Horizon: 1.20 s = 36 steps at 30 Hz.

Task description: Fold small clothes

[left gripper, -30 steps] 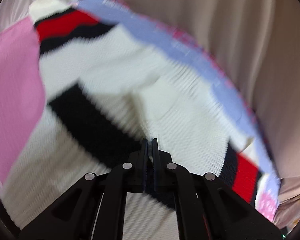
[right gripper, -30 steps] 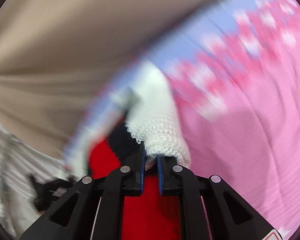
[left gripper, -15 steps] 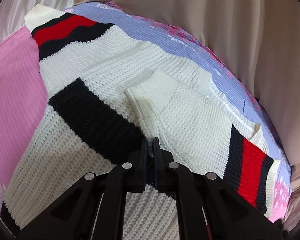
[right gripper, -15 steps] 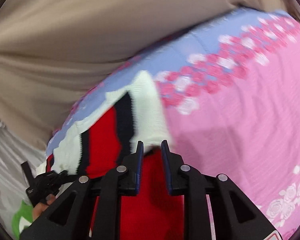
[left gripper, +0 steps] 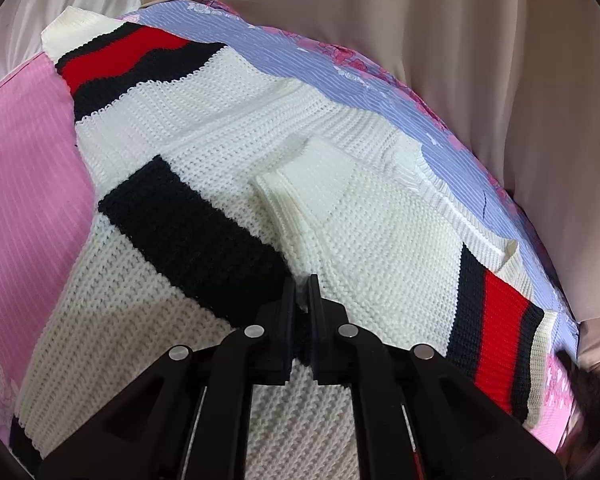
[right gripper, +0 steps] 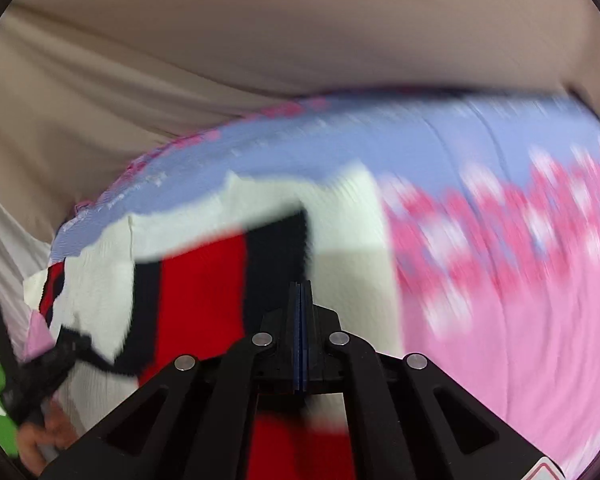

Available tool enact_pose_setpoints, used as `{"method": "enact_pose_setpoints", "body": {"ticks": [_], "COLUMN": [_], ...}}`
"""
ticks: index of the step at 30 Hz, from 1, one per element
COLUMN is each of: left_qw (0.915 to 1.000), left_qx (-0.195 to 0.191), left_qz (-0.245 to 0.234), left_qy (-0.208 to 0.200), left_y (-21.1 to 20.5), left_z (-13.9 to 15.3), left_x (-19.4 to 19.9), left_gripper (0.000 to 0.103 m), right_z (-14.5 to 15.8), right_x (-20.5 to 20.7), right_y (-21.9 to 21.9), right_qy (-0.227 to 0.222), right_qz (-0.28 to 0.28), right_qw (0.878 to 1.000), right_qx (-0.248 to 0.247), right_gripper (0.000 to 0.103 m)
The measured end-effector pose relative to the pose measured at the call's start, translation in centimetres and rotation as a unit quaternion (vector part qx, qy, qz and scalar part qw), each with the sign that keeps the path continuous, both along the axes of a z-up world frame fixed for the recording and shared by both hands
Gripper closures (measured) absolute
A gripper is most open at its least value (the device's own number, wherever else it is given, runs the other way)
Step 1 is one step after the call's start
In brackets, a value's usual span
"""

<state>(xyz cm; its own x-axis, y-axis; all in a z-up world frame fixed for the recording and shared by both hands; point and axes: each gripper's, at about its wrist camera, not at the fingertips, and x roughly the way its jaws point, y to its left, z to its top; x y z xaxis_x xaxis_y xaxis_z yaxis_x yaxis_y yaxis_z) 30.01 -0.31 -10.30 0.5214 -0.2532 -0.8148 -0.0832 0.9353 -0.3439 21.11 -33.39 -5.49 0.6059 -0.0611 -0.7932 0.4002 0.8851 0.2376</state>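
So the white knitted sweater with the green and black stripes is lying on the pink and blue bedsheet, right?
Not quite. The sweater has red and black stripes, not green and black; the left wrist view shows them at both ends. It is white, knitted and lying on the pink and blue bedsheet.

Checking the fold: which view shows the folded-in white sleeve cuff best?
The left wrist view: the white sleeve cuff lies sharp and whole on the striped sweater. The right wrist view is motion-blurred and shows only the sweater's red-and-black striped end.
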Motion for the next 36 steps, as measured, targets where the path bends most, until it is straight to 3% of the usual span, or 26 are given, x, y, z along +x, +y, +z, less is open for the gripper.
{"method": "enact_pose_setpoints", "body": {"ticks": [4,6,8,9,11,12,13,15,17,20,24,26,27,28,30,32,36], "left_qw": [0.9997,0.9997,0.9999,0.9994,0.9966,0.9948,0.9897,0.9805,0.9681,0.9565,0.9484,0.9451,0.9439,0.9464,0.9501,0.9527,0.9665], "left_qx": [0.016,0.014,-0.015,-0.032,-0.065,-0.070,-0.082,-0.097,-0.099,-0.091,-0.068,-0.076,-0.065,-0.063,-0.063,-0.046,-0.011], "left_qz": [-0.013,-0.016,0.005,0.015,0.050,0.072,0.114,0.166,0.226,0.275,0.309,0.318,0.323,0.317,0.305,0.300,0.223], "left_qy": [-0.009,-0.008,0.000,0.000,-0.012,-0.018,-0.028,-0.040,-0.043,-0.036,-0.011,-0.003,-0.015,-0.011,0.001,-0.020,-0.126], "left_y": [0.0,0.3,1.9,3.0,6.5,8.1,10.9,15.3,20.3,25.6,29.9,30.7,30.9,31.1,31.0,30.2,24.1], "left_z": [0.0,0.2,0.7,1.1,2.4,2.9,3.7,4.4,4.5,3.4,0.7,-0.6,-0.4,-0.7,-0.8,1.0,9.9], "left_x": [-0.4,-0.6,-0.9,-1.1,-1.2,-1.0,-0.5,0.9,3.6,7.6,11.9,13.0,13.1,13.6,14.5,14.5,12.9], "left_gripper": [0.097,0.097,0.097,0.097,0.085,0.073,0.063,0.055,0.053,0.053,0.055,0.061,0.069,0.095,0.100,0.101,0.101], "right_z": [-3.5,-3.9,-2.5,-1.5,1.3,2.3,3.0,3.5,2.8,1.1,-1.0,-1.5,-1.7,-2.0,-2.0,-1.6,-0.8], "right_x": [5.0,4.5,3.8,3.4,1.1,-0.6,-2.3,-6.2,-9.0,-12.0,-14.7,-15.6,-15.8,-16.1,-16.2,-16.3,-16.8], "right_y": [-3.6,-5.6,-5.2,-4.4,-1.2,0.7,2.2,6.3,10.5,15.4,19.9,21.4,21.7,21.9,21.4,21.0,21.1], "right_qy": [0.077,0.045,0.054,0.052,0.025,0.009,0.002,-0.003,0.006,0.040,0.090,0.109,0.120,0.124,0.130,0.126,0.105], "right_qz": [-0.036,-0.053,-0.073,-0.072,-0.037,-0.014,0.009,0.054,0.083,0.115,0.144,0.153,0.153,0.147,0.134,0.122,0.120], "right_qw": [0.996,0.998,0.996,0.996,0.998,0.999,0.999,0.997,0.995,0.992,0.985,0.982,0.981,0.981,0.982,0.984,0.987], "right_qx": [-0.027,0.010,-0.004,-0.025,-0.046,-0.048,-0.048,-0.058,-0.057,-0.034,-0.001,0.000,0.004,0.010,0.025,0.031,0.017], "right_gripper": [0.103,0.103,0.103,0.097,0.091,0.090,0.089,0.078,0.070,0.070,0.070,0.070,0.070,0.070,0.070,0.070,0.070]}}
